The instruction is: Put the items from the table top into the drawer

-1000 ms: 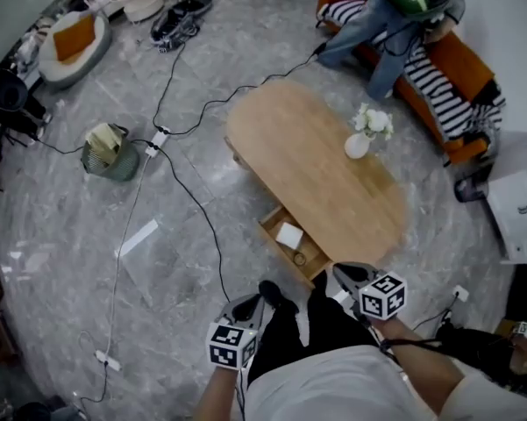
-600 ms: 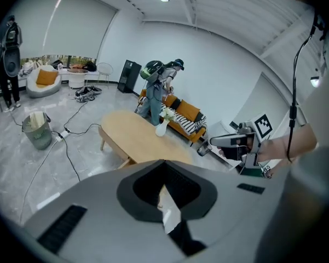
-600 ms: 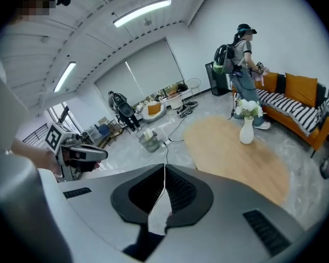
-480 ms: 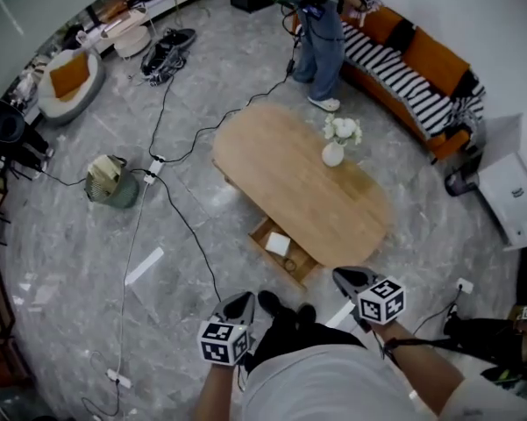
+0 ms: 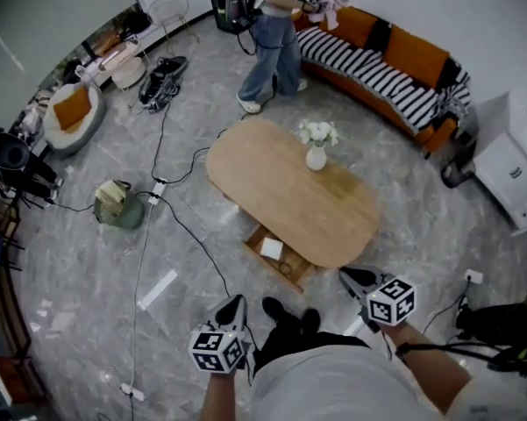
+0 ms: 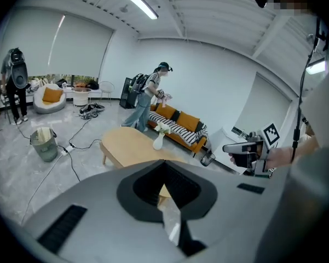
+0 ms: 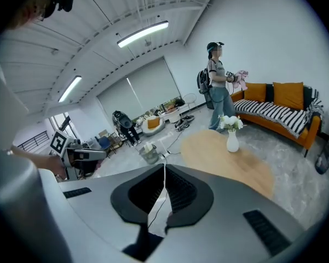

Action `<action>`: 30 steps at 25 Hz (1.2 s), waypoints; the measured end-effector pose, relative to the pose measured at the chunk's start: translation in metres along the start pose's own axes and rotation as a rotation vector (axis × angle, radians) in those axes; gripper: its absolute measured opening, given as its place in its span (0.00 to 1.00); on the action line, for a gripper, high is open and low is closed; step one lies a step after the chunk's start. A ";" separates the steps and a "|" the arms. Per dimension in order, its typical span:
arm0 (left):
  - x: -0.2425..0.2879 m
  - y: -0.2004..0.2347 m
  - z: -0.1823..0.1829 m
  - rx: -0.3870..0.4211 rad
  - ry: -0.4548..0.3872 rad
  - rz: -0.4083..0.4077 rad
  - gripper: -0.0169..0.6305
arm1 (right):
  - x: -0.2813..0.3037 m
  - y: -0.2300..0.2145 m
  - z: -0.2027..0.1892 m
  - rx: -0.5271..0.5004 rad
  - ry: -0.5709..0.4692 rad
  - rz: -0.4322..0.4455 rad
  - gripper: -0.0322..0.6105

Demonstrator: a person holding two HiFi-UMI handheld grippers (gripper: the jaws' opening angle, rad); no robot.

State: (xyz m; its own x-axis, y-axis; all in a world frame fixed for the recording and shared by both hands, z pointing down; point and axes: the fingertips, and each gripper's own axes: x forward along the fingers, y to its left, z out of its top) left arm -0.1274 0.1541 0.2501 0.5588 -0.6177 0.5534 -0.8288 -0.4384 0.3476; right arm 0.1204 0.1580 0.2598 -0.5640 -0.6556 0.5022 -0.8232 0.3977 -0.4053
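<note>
Grey marble floor [image 5: 88, 261] carried one oval wooden table [image 5: 272, 182], on which one white vase [image 5: 316, 158] of white flowers stood upright. One drawer [image 5: 252, 240] stood open below the table's near edge, its rear hidden under the top, holding one white square item [image 5: 271, 249] and one smaller object [image 5: 286, 267] too small to identify. The left gripper [image 5: 236, 300] and the right gripper [image 5: 349, 275] hung near the person's body, apart from the table, each with jaws pressed together on nothing.
</note>
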 end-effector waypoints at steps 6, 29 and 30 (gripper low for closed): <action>-0.022 -0.021 0.013 0.018 -0.051 -0.012 0.03 | -0.031 0.005 0.008 0.002 -0.057 -0.009 0.10; -0.063 0.000 0.010 0.072 -0.011 -0.076 0.03 | -0.038 0.059 0.021 0.013 -0.135 -0.064 0.10; -0.062 0.002 0.011 0.072 -0.009 -0.078 0.03 | -0.037 0.060 0.021 0.016 -0.136 -0.065 0.10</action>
State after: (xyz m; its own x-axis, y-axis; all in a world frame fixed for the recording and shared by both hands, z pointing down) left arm -0.1635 0.1849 0.2083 0.6219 -0.5856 0.5199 -0.7790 -0.5309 0.3337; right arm 0.0932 0.1920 0.2009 -0.4941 -0.7610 0.4203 -0.8561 0.3417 -0.3877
